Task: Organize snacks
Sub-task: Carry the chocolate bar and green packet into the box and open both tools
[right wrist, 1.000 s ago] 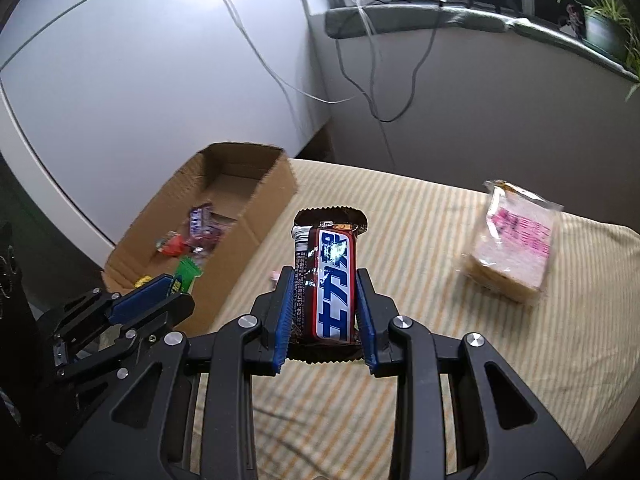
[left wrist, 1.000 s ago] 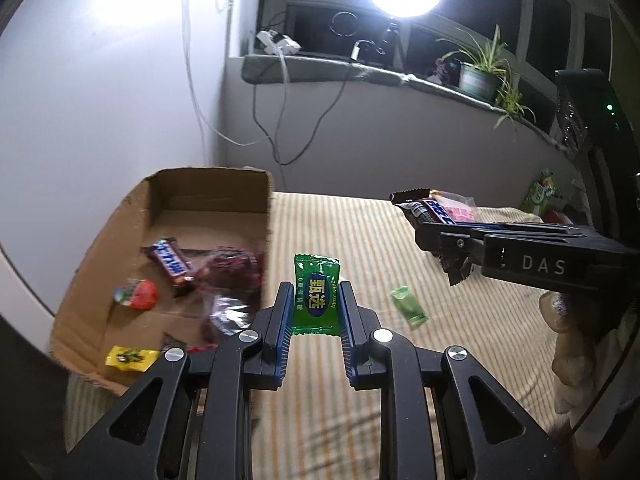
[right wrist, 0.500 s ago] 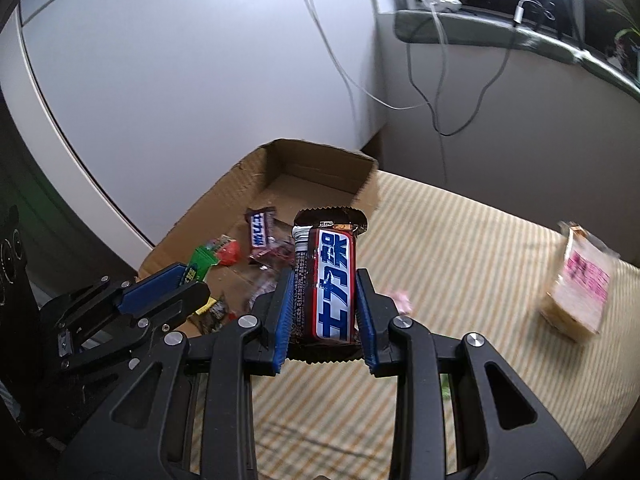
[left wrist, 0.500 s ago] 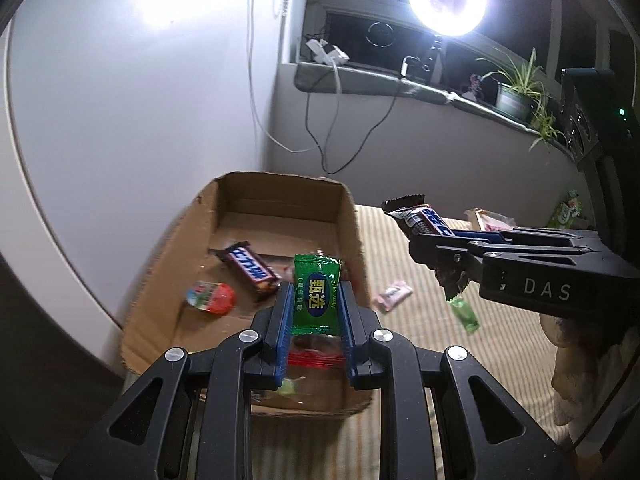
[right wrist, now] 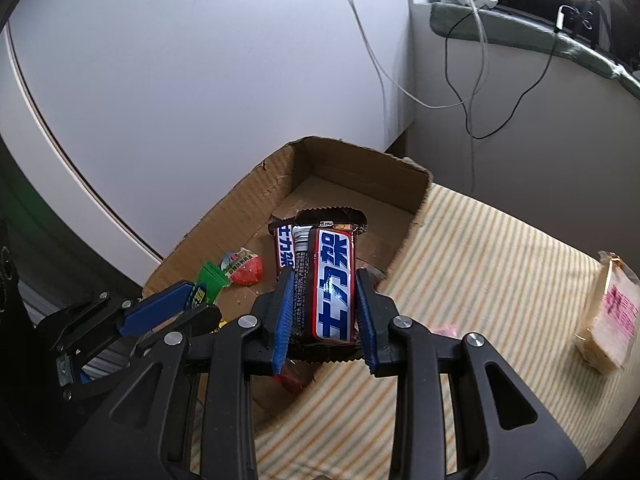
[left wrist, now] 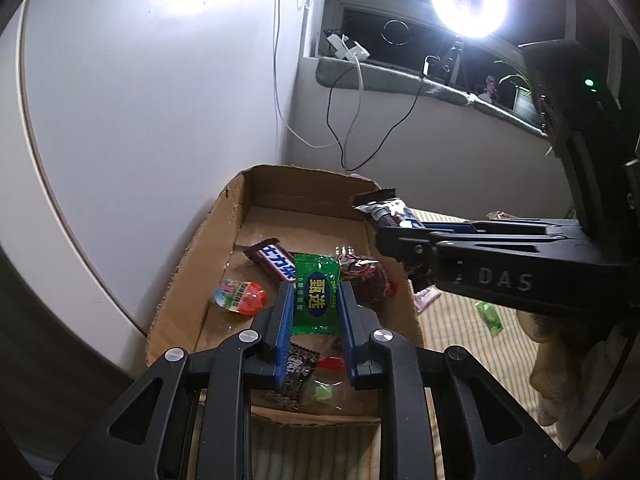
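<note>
A green candy packet (left wrist: 315, 299) with yellow lettering is clamped upright in the left gripper (left wrist: 314, 312), low at centre frame, above the cardboard box (left wrist: 188, 256). A brown chocolate bar (right wrist: 327, 280) with a blue-and-white label is pinched in the right gripper (right wrist: 325, 312), held over the box's right wall. Inside the box are seen a second chocolate bar (left wrist: 275, 265), a red-and-white sweet (left wrist: 240, 297) and a dark red pouch (left wrist: 366, 278). Only in the right wrist view is a clear-wrapped biscuit pack (right wrist: 606, 320) shown at right on the striped cloth (right wrist: 492, 264); the ring light (left wrist: 467, 2) is shown only in the left wrist view, upper right.
</note>
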